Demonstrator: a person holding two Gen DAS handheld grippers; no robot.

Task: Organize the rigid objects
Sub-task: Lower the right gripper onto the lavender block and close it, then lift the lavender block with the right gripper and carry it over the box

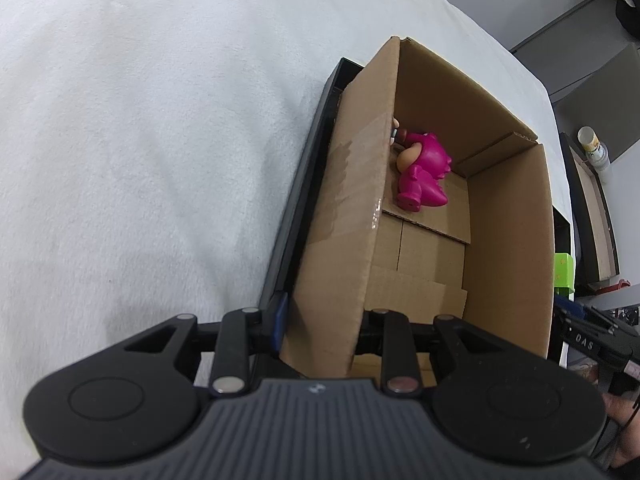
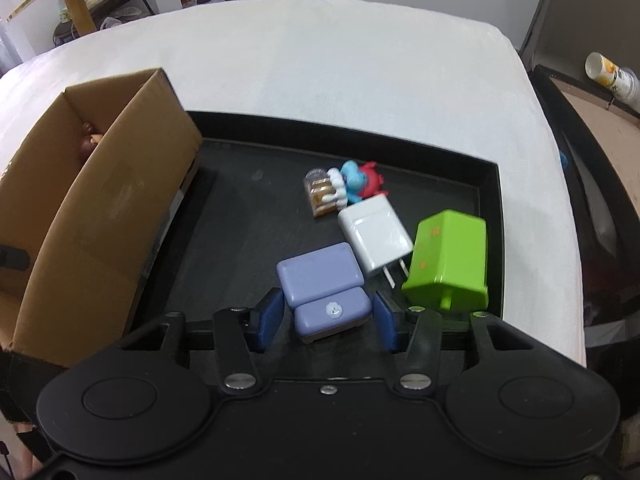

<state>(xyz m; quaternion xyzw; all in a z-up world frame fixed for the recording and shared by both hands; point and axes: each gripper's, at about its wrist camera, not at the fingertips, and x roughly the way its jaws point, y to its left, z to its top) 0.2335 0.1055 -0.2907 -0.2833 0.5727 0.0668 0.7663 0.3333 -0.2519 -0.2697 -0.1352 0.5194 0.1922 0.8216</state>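
Step in hand: grasp phase on the lilac toy sofa (image 2: pixel 324 292), next piece to go into the cardboard box (image 2: pixel 100 216). Right gripper (image 2: pixel 325 320) is pitched steeply down over the near edge of the black tray (image 2: pixel 490 200), jaws straddling the sofa's seat end. Blue pads (image 2: pixel 269 318) sit just beside it on both sides, with a thin gap still visible, so no firm pinch yet by my read.

Left gripper (image 1: pixel 320 328) also points steeply down, jaws narrow and clamped across the box's near wall, one finger outside, one inside. Looks like it's bracing the box.

Box stands in the tray's left part. Inside, a pink figurine (image 1: pixel 424 176) lies at the far end against the wall.

Remaining in the tray: white charger (image 2: pixel 376 236) touching the sofa's back, green toy cabinet (image 2: pixel 448 264) on its side over the charger's prongs, and a small cluster of figures (image 2: pixel 344 188) beyond.

Next move needs: finish the squeeze on the seat, lift straight up so the charger isn't dragged, then carry left over the box rim and release inside.
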